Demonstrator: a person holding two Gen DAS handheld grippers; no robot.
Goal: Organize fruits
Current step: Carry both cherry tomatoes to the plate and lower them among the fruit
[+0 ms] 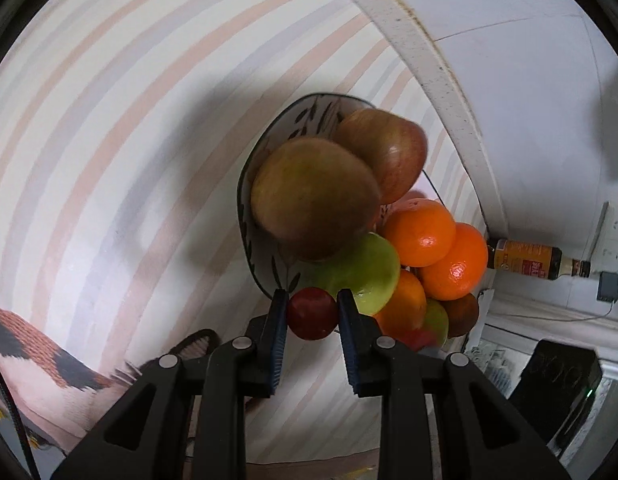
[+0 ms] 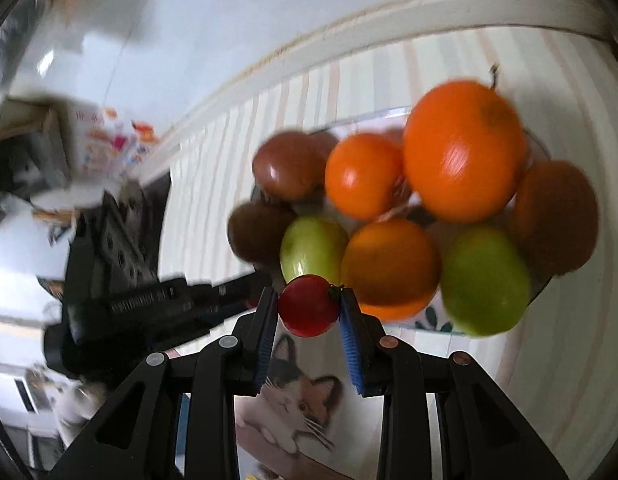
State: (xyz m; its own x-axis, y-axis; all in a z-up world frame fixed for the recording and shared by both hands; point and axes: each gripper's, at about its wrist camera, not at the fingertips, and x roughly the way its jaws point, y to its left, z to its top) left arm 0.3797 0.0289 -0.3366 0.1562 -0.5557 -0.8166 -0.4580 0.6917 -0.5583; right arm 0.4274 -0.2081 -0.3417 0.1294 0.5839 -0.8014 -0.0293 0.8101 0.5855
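OK, both grippers loaded: left gripper [image 1: 312,314] pinches a small red fruit [image 1: 312,313], right gripper [image 2: 309,306] clamps a red one [image 2: 308,305] too, each hovering at the plate [image 1: 249,236] pile (oranges [image 2: 463,150], green ones), probably for drop-off; right view's blurry.

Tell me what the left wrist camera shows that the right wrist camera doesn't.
Only the left wrist view shows a brown sauce bottle lying past the fruit by the wall, and two big apples up close. Only the right wrist view shows the other gripper reaching in from the left, and a cat picture. Both show the plate piled with oranges and green fruit, and a small red fruit pinched between the fingers.
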